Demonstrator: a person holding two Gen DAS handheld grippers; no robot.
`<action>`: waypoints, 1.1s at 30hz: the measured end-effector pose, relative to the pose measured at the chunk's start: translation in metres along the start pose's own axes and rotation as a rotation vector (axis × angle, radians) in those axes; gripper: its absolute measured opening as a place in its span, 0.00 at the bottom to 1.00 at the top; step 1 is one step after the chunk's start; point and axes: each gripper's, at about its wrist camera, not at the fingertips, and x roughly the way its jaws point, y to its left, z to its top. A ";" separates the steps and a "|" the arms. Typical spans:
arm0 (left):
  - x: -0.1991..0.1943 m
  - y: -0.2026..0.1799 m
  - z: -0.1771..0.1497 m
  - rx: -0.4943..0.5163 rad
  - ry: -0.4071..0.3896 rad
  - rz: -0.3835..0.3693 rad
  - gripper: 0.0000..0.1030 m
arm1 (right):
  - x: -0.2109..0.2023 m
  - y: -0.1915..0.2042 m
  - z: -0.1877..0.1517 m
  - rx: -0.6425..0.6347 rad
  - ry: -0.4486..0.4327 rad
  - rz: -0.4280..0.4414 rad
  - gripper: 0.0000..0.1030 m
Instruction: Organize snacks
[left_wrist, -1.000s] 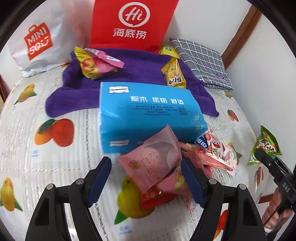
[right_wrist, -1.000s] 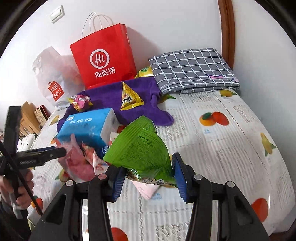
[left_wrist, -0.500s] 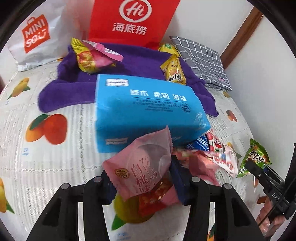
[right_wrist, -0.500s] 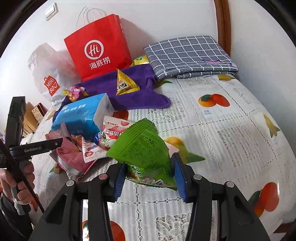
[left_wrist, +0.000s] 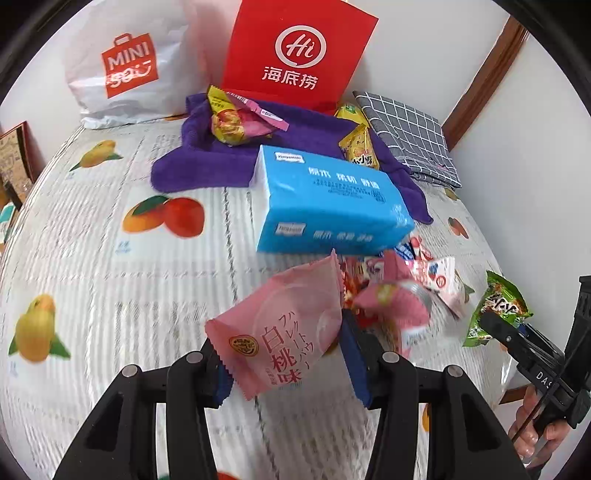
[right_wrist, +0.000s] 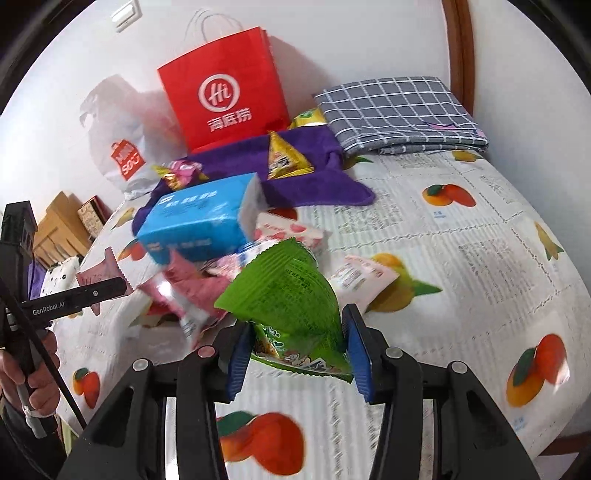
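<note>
The left gripper (left_wrist: 286, 363) pinches a pink snack packet (left_wrist: 280, 332) near the blue tissue pack (left_wrist: 328, 205), while the right gripper (right_wrist: 297, 354) (2 blue pads) pinches a green snack bag (right_wrist: 288, 299) right of the snack pile (right_wrist: 207, 284).

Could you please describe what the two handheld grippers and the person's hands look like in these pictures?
Both are matte black plastic rigs with silver screw heads. The left gripper and right gripper carry ribbed blue pads on their fingers. Seen side-on, the left one bears white "GenRobot.AI" lettering, the right one letters starting "DAS". The bare left hand grips a handle with thin black cables.
</note>
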 end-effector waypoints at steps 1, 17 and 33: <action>-0.003 0.000 -0.004 0.002 0.000 0.001 0.47 | -0.001 0.003 -0.002 -0.004 0.001 -0.002 0.45; -0.030 -0.009 -0.026 0.040 -0.037 0.003 0.47 | -0.032 0.026 -0.005 -0.016 -0.028 -0.012 0.45; -0.029 -0.018 -0.002 0.073 -0.073 0.023 0.47 | -0.036 0.026 0.021 -0.024 -0.076 -0.014 0.45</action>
